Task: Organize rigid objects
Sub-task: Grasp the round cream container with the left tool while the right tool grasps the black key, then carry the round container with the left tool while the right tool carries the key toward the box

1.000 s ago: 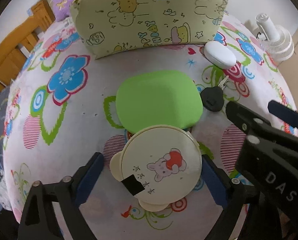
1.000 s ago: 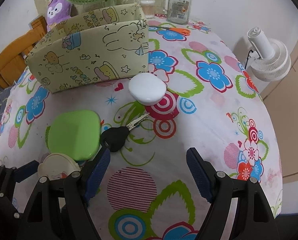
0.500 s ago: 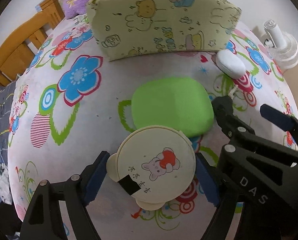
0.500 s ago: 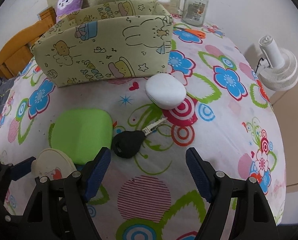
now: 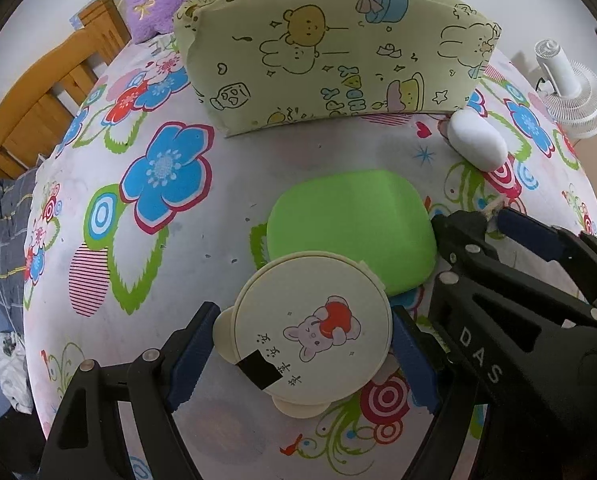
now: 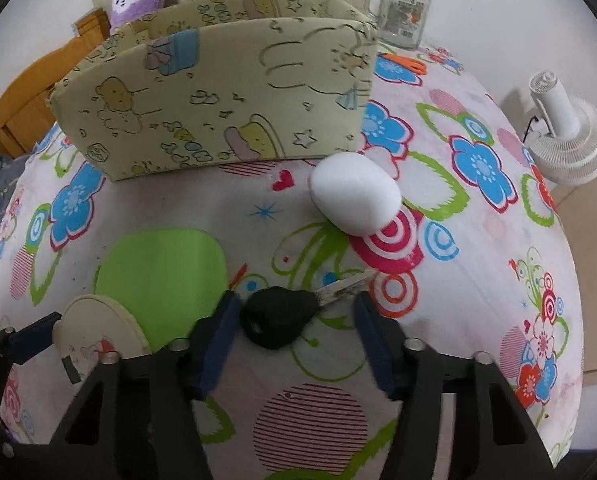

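The left hand-held gripper has its blue pads pressed on both sides of the round cream lid with a cartoon rabbit print, grasping it on the desk with its floral cloth. The right hand-held gripper has just been closing around the black-headed key: its left pad touches the key's head, the right pad stands just clear of the blade, so nothing is clamped. Beyond lie the flat green rounded case, the white oval case and the pale cartoon-print fabric box.
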The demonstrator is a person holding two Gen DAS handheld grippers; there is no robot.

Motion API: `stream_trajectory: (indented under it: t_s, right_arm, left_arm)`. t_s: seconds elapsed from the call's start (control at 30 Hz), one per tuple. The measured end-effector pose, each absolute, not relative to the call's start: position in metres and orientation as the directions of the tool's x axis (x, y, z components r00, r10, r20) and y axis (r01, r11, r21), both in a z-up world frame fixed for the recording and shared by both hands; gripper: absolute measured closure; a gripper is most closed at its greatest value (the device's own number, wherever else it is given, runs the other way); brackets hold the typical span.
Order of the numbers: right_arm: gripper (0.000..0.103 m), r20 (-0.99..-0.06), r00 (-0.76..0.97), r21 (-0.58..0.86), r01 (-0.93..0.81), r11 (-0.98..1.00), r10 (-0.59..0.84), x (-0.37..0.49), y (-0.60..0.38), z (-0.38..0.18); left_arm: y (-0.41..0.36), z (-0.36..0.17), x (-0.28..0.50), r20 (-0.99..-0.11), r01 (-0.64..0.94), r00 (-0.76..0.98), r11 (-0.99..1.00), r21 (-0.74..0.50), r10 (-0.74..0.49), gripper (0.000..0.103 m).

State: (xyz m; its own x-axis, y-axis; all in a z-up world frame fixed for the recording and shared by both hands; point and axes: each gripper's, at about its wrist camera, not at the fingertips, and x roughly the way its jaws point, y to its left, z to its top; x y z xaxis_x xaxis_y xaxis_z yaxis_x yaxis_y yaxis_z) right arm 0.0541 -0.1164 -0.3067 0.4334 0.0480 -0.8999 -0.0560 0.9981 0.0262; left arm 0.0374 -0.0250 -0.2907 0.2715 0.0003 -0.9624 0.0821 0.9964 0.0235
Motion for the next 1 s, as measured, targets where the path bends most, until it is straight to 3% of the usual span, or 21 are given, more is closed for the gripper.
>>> stream_trajectory:
  t_s: [0.07, 1.0]
  right_arm:
    - [0.063, -0.9, 0.433, 0.026, -0.053, 0.998, 0.047, 0.054, -0.116, -0.306]
    - [0.064, -0.859, 0.512, 0.028, 0.025, 0.999, 0.011, 0.04, -0.139, -0.255]
  left_arm:
    - [-0.025, -0.291, 0.038, -0.963, 0.08, 0.269, 0.997, 0.022, -0.001, 0.018]
    - [-0.042, -0.248, 0.029, -0.936, 0.145, 0.345, 0.989, -0.016, -0.065, 0.018]
